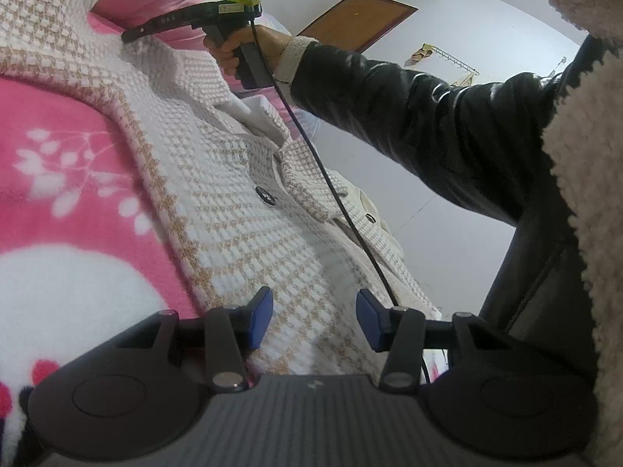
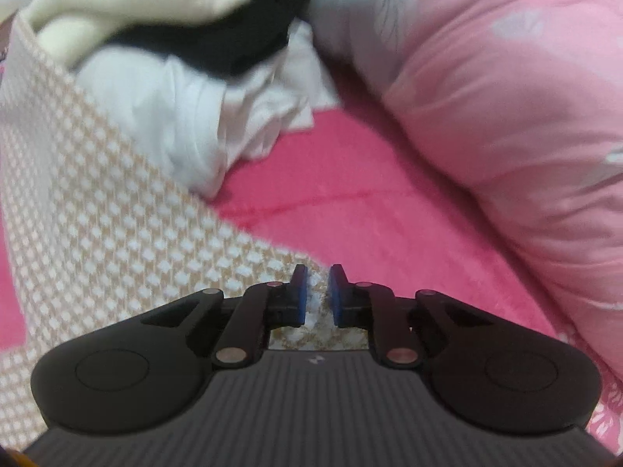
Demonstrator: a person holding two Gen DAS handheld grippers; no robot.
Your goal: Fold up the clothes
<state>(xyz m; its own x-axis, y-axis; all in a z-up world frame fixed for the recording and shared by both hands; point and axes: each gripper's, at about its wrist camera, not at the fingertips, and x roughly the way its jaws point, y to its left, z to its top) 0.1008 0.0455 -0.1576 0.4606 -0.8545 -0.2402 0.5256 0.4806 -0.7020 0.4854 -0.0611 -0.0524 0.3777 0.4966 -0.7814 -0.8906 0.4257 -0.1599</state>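
A cream-and-tan houndstooth knit jacket is lying on a pink fleece blanket. The right gripper is pinching its edge; the left gripper is hovering spread. That shallow pinch may slip when lifted.

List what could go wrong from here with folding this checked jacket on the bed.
1. The right claw pinches only the very edge of the jacket; a pull may slip it free.
2. The cable trails across the jacket and could snag in a fold.
3. The left claw is open over the hem, so that side is loose and may drag unevenly on the pink blanket.
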